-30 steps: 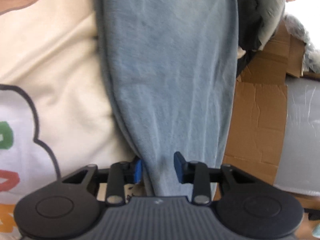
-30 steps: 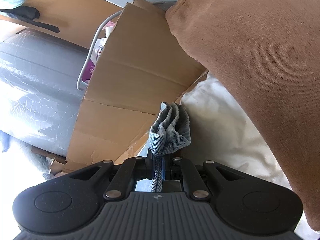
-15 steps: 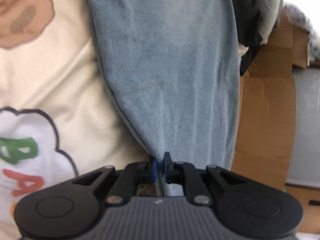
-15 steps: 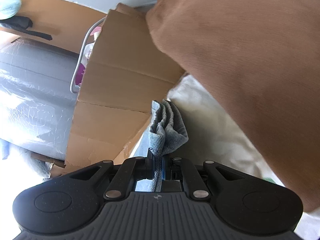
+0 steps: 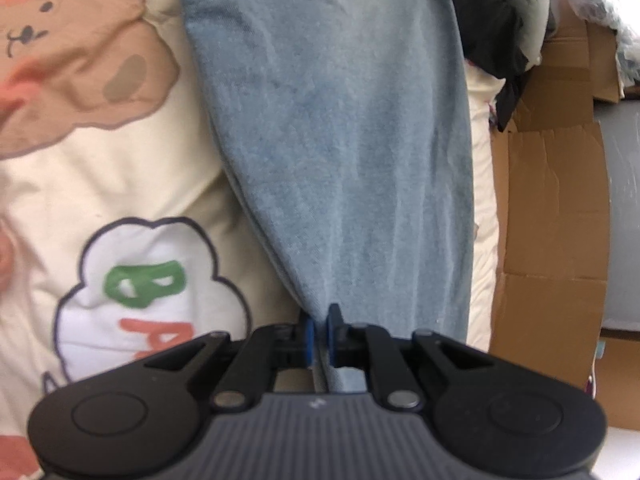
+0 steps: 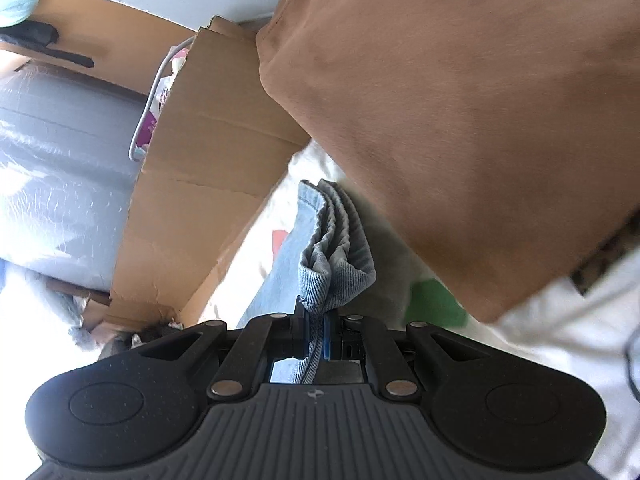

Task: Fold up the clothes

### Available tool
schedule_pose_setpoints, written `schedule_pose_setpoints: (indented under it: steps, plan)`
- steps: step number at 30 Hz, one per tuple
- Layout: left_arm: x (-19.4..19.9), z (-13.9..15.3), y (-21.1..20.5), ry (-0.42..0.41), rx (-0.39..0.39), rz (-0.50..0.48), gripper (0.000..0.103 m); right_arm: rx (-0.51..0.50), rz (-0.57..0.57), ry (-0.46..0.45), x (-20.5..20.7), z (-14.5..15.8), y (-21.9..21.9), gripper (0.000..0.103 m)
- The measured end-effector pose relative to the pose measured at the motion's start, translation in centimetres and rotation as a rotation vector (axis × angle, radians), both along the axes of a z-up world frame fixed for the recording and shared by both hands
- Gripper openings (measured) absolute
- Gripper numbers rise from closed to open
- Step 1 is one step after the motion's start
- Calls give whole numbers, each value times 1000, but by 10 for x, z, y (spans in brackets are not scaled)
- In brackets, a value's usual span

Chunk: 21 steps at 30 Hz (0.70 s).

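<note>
Garment [image 5: 340,140] top cut off, both tongs [image 5: 318,334] [image 6: 316,334] clamped w/ fabric.

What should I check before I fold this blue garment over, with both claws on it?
1. Left claw shut on the blue garment: ok.
2. Right claw shut on a bunched edge of the garment: ok.
3. Garment smooth ahead of the left claw: ok, only light creases.
4. Both grips on matching corners: cannot tell.
5. Brown cloth clear of the fold path: not ok, it hangs close above the right claw.
6. Printed cream sheet underneath lying flat: ok.
</note>
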<state>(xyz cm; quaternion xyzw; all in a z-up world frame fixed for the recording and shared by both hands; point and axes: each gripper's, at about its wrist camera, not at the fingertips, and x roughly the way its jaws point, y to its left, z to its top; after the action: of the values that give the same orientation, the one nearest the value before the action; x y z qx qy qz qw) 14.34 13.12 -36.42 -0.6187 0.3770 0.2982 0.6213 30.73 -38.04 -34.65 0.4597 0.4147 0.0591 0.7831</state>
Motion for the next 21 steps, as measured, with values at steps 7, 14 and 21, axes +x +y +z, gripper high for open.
schedule_pose_setpoints:
  steps: [7, 14, 21]
  plan:
    - [-23, 10, 0, 32, 17, -47, 6, -26, 8, 37, -40, 7, -9, 5]
    - [-33, 32, -3, 71, 44, -100, 6, -29, -28, 74, -82, 10, -20, 5]
    - [-47, 42, -8, 89, 58, -161, 6, -36, -70, 102, -123, 11, -28, 5]
